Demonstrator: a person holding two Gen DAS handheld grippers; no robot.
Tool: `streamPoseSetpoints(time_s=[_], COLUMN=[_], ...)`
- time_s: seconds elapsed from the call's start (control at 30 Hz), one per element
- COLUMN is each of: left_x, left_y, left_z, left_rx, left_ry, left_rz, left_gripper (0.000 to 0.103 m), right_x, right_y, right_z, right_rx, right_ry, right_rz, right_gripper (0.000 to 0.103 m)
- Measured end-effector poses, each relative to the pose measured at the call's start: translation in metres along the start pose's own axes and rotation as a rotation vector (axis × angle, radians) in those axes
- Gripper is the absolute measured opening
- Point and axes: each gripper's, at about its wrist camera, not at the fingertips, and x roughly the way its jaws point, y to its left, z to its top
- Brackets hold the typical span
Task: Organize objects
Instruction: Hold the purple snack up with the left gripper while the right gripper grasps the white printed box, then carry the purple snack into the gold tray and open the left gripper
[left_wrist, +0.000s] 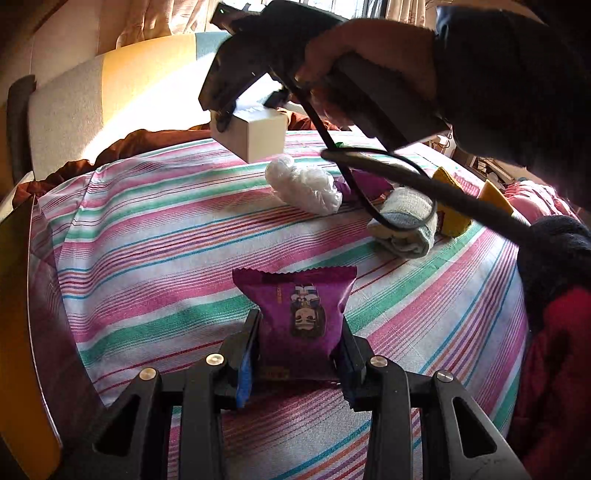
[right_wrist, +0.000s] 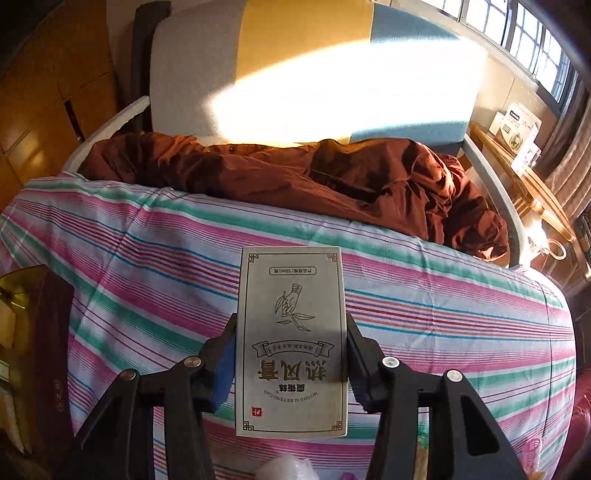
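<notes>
Left wrist view: the left tongs (left_wrist: 301, 354) pinch a purple snack packet (left_wrist: 299, 314) by its lower sides, low in the middle of the frame, over the striped bed sheet (left_wrist: 166, 236).
Right wrist view: the right tongs (right_wrist: 291, 354) hold a pale carton box (right_wrist: 291, 339) upright between the pads, in the lower centre of the frame, above the same sheet.
Right tongs from the left view: in the upper middle, a hand (left_wrist: 369, 70) carries them, and the box shows white there, clear of the bed.
Packet handling: it looks light, puffy and slick. A pinch at the crimped seam or across the flat sides should hold; a harder squeeze might burst it or crush what is inside.
Box handling: thin card, stiff along the edges, soft on the broad faces. The print suggests a small bottle inside, so some weight low down is likely. Holding the two narrow sides, as now, seems right.
Other things on the bed: a crumpled clear plastic bag (left_wrist: 303, 188), a folded pale cloth (left_wrist: 406, 225) and something yellow (left_wrist: 454, 210) lie close together at the right of the left wrist view.
Far edge of bed: a brown garment (right_wrist: 295, 177) lies bunched along it.
Where things should go: I cannot tell.
</notes>
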Motion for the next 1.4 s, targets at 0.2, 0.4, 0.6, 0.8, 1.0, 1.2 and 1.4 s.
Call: streamPoseSetpoints(time_s=[0.2,0.4,0.6,0.8,1.0,1.2,1.4], left_x=[0.001,0.000,0.001,0.000,0.002,-0.004,-0.014], left_y=[-0.001,-0.001,-0.004,-0.008,-0.013,-0.012,-0.010], left_z=[0.001,0.002,0.003,0.003,0.004,-0.004,-0.012], left_rx=[0.006,0.011,0.031,0.055,0.072,0.068,0.058], left_ry=[-0.001,-0.002,-0.003,0.001,0.004,0.014,0.025], left_rz=[0.007,0.015,0.042,0.072,0.103,0.125,0.140], left_gripper=[0.039,0.039,0.038,0.037,0.037,0.037,0.037], right_x=[-0.008,-0.012,-0.023,-0.031,-0.025,-0.022,-0.022], right_y=[0.051,0.053,0.031,0.016,0.019,0.022,0.022], right_z=[-0.021,-0.081,-0.123,-0.148,-0.146,-0.148,-0.150], right_rx=[-0.058,-0.038,-0.001,0.081,0.044,0.024,0.024], right_ry=[0.097,0.180,0.196,0.106,0.110,0.119,0.118], right_rz=[0.182,0.224,0.199,0.147,0.105,0.091,0.088], right_gripper=[0.051,0.051,0.051,0.051,0.051,0.051,0.051])
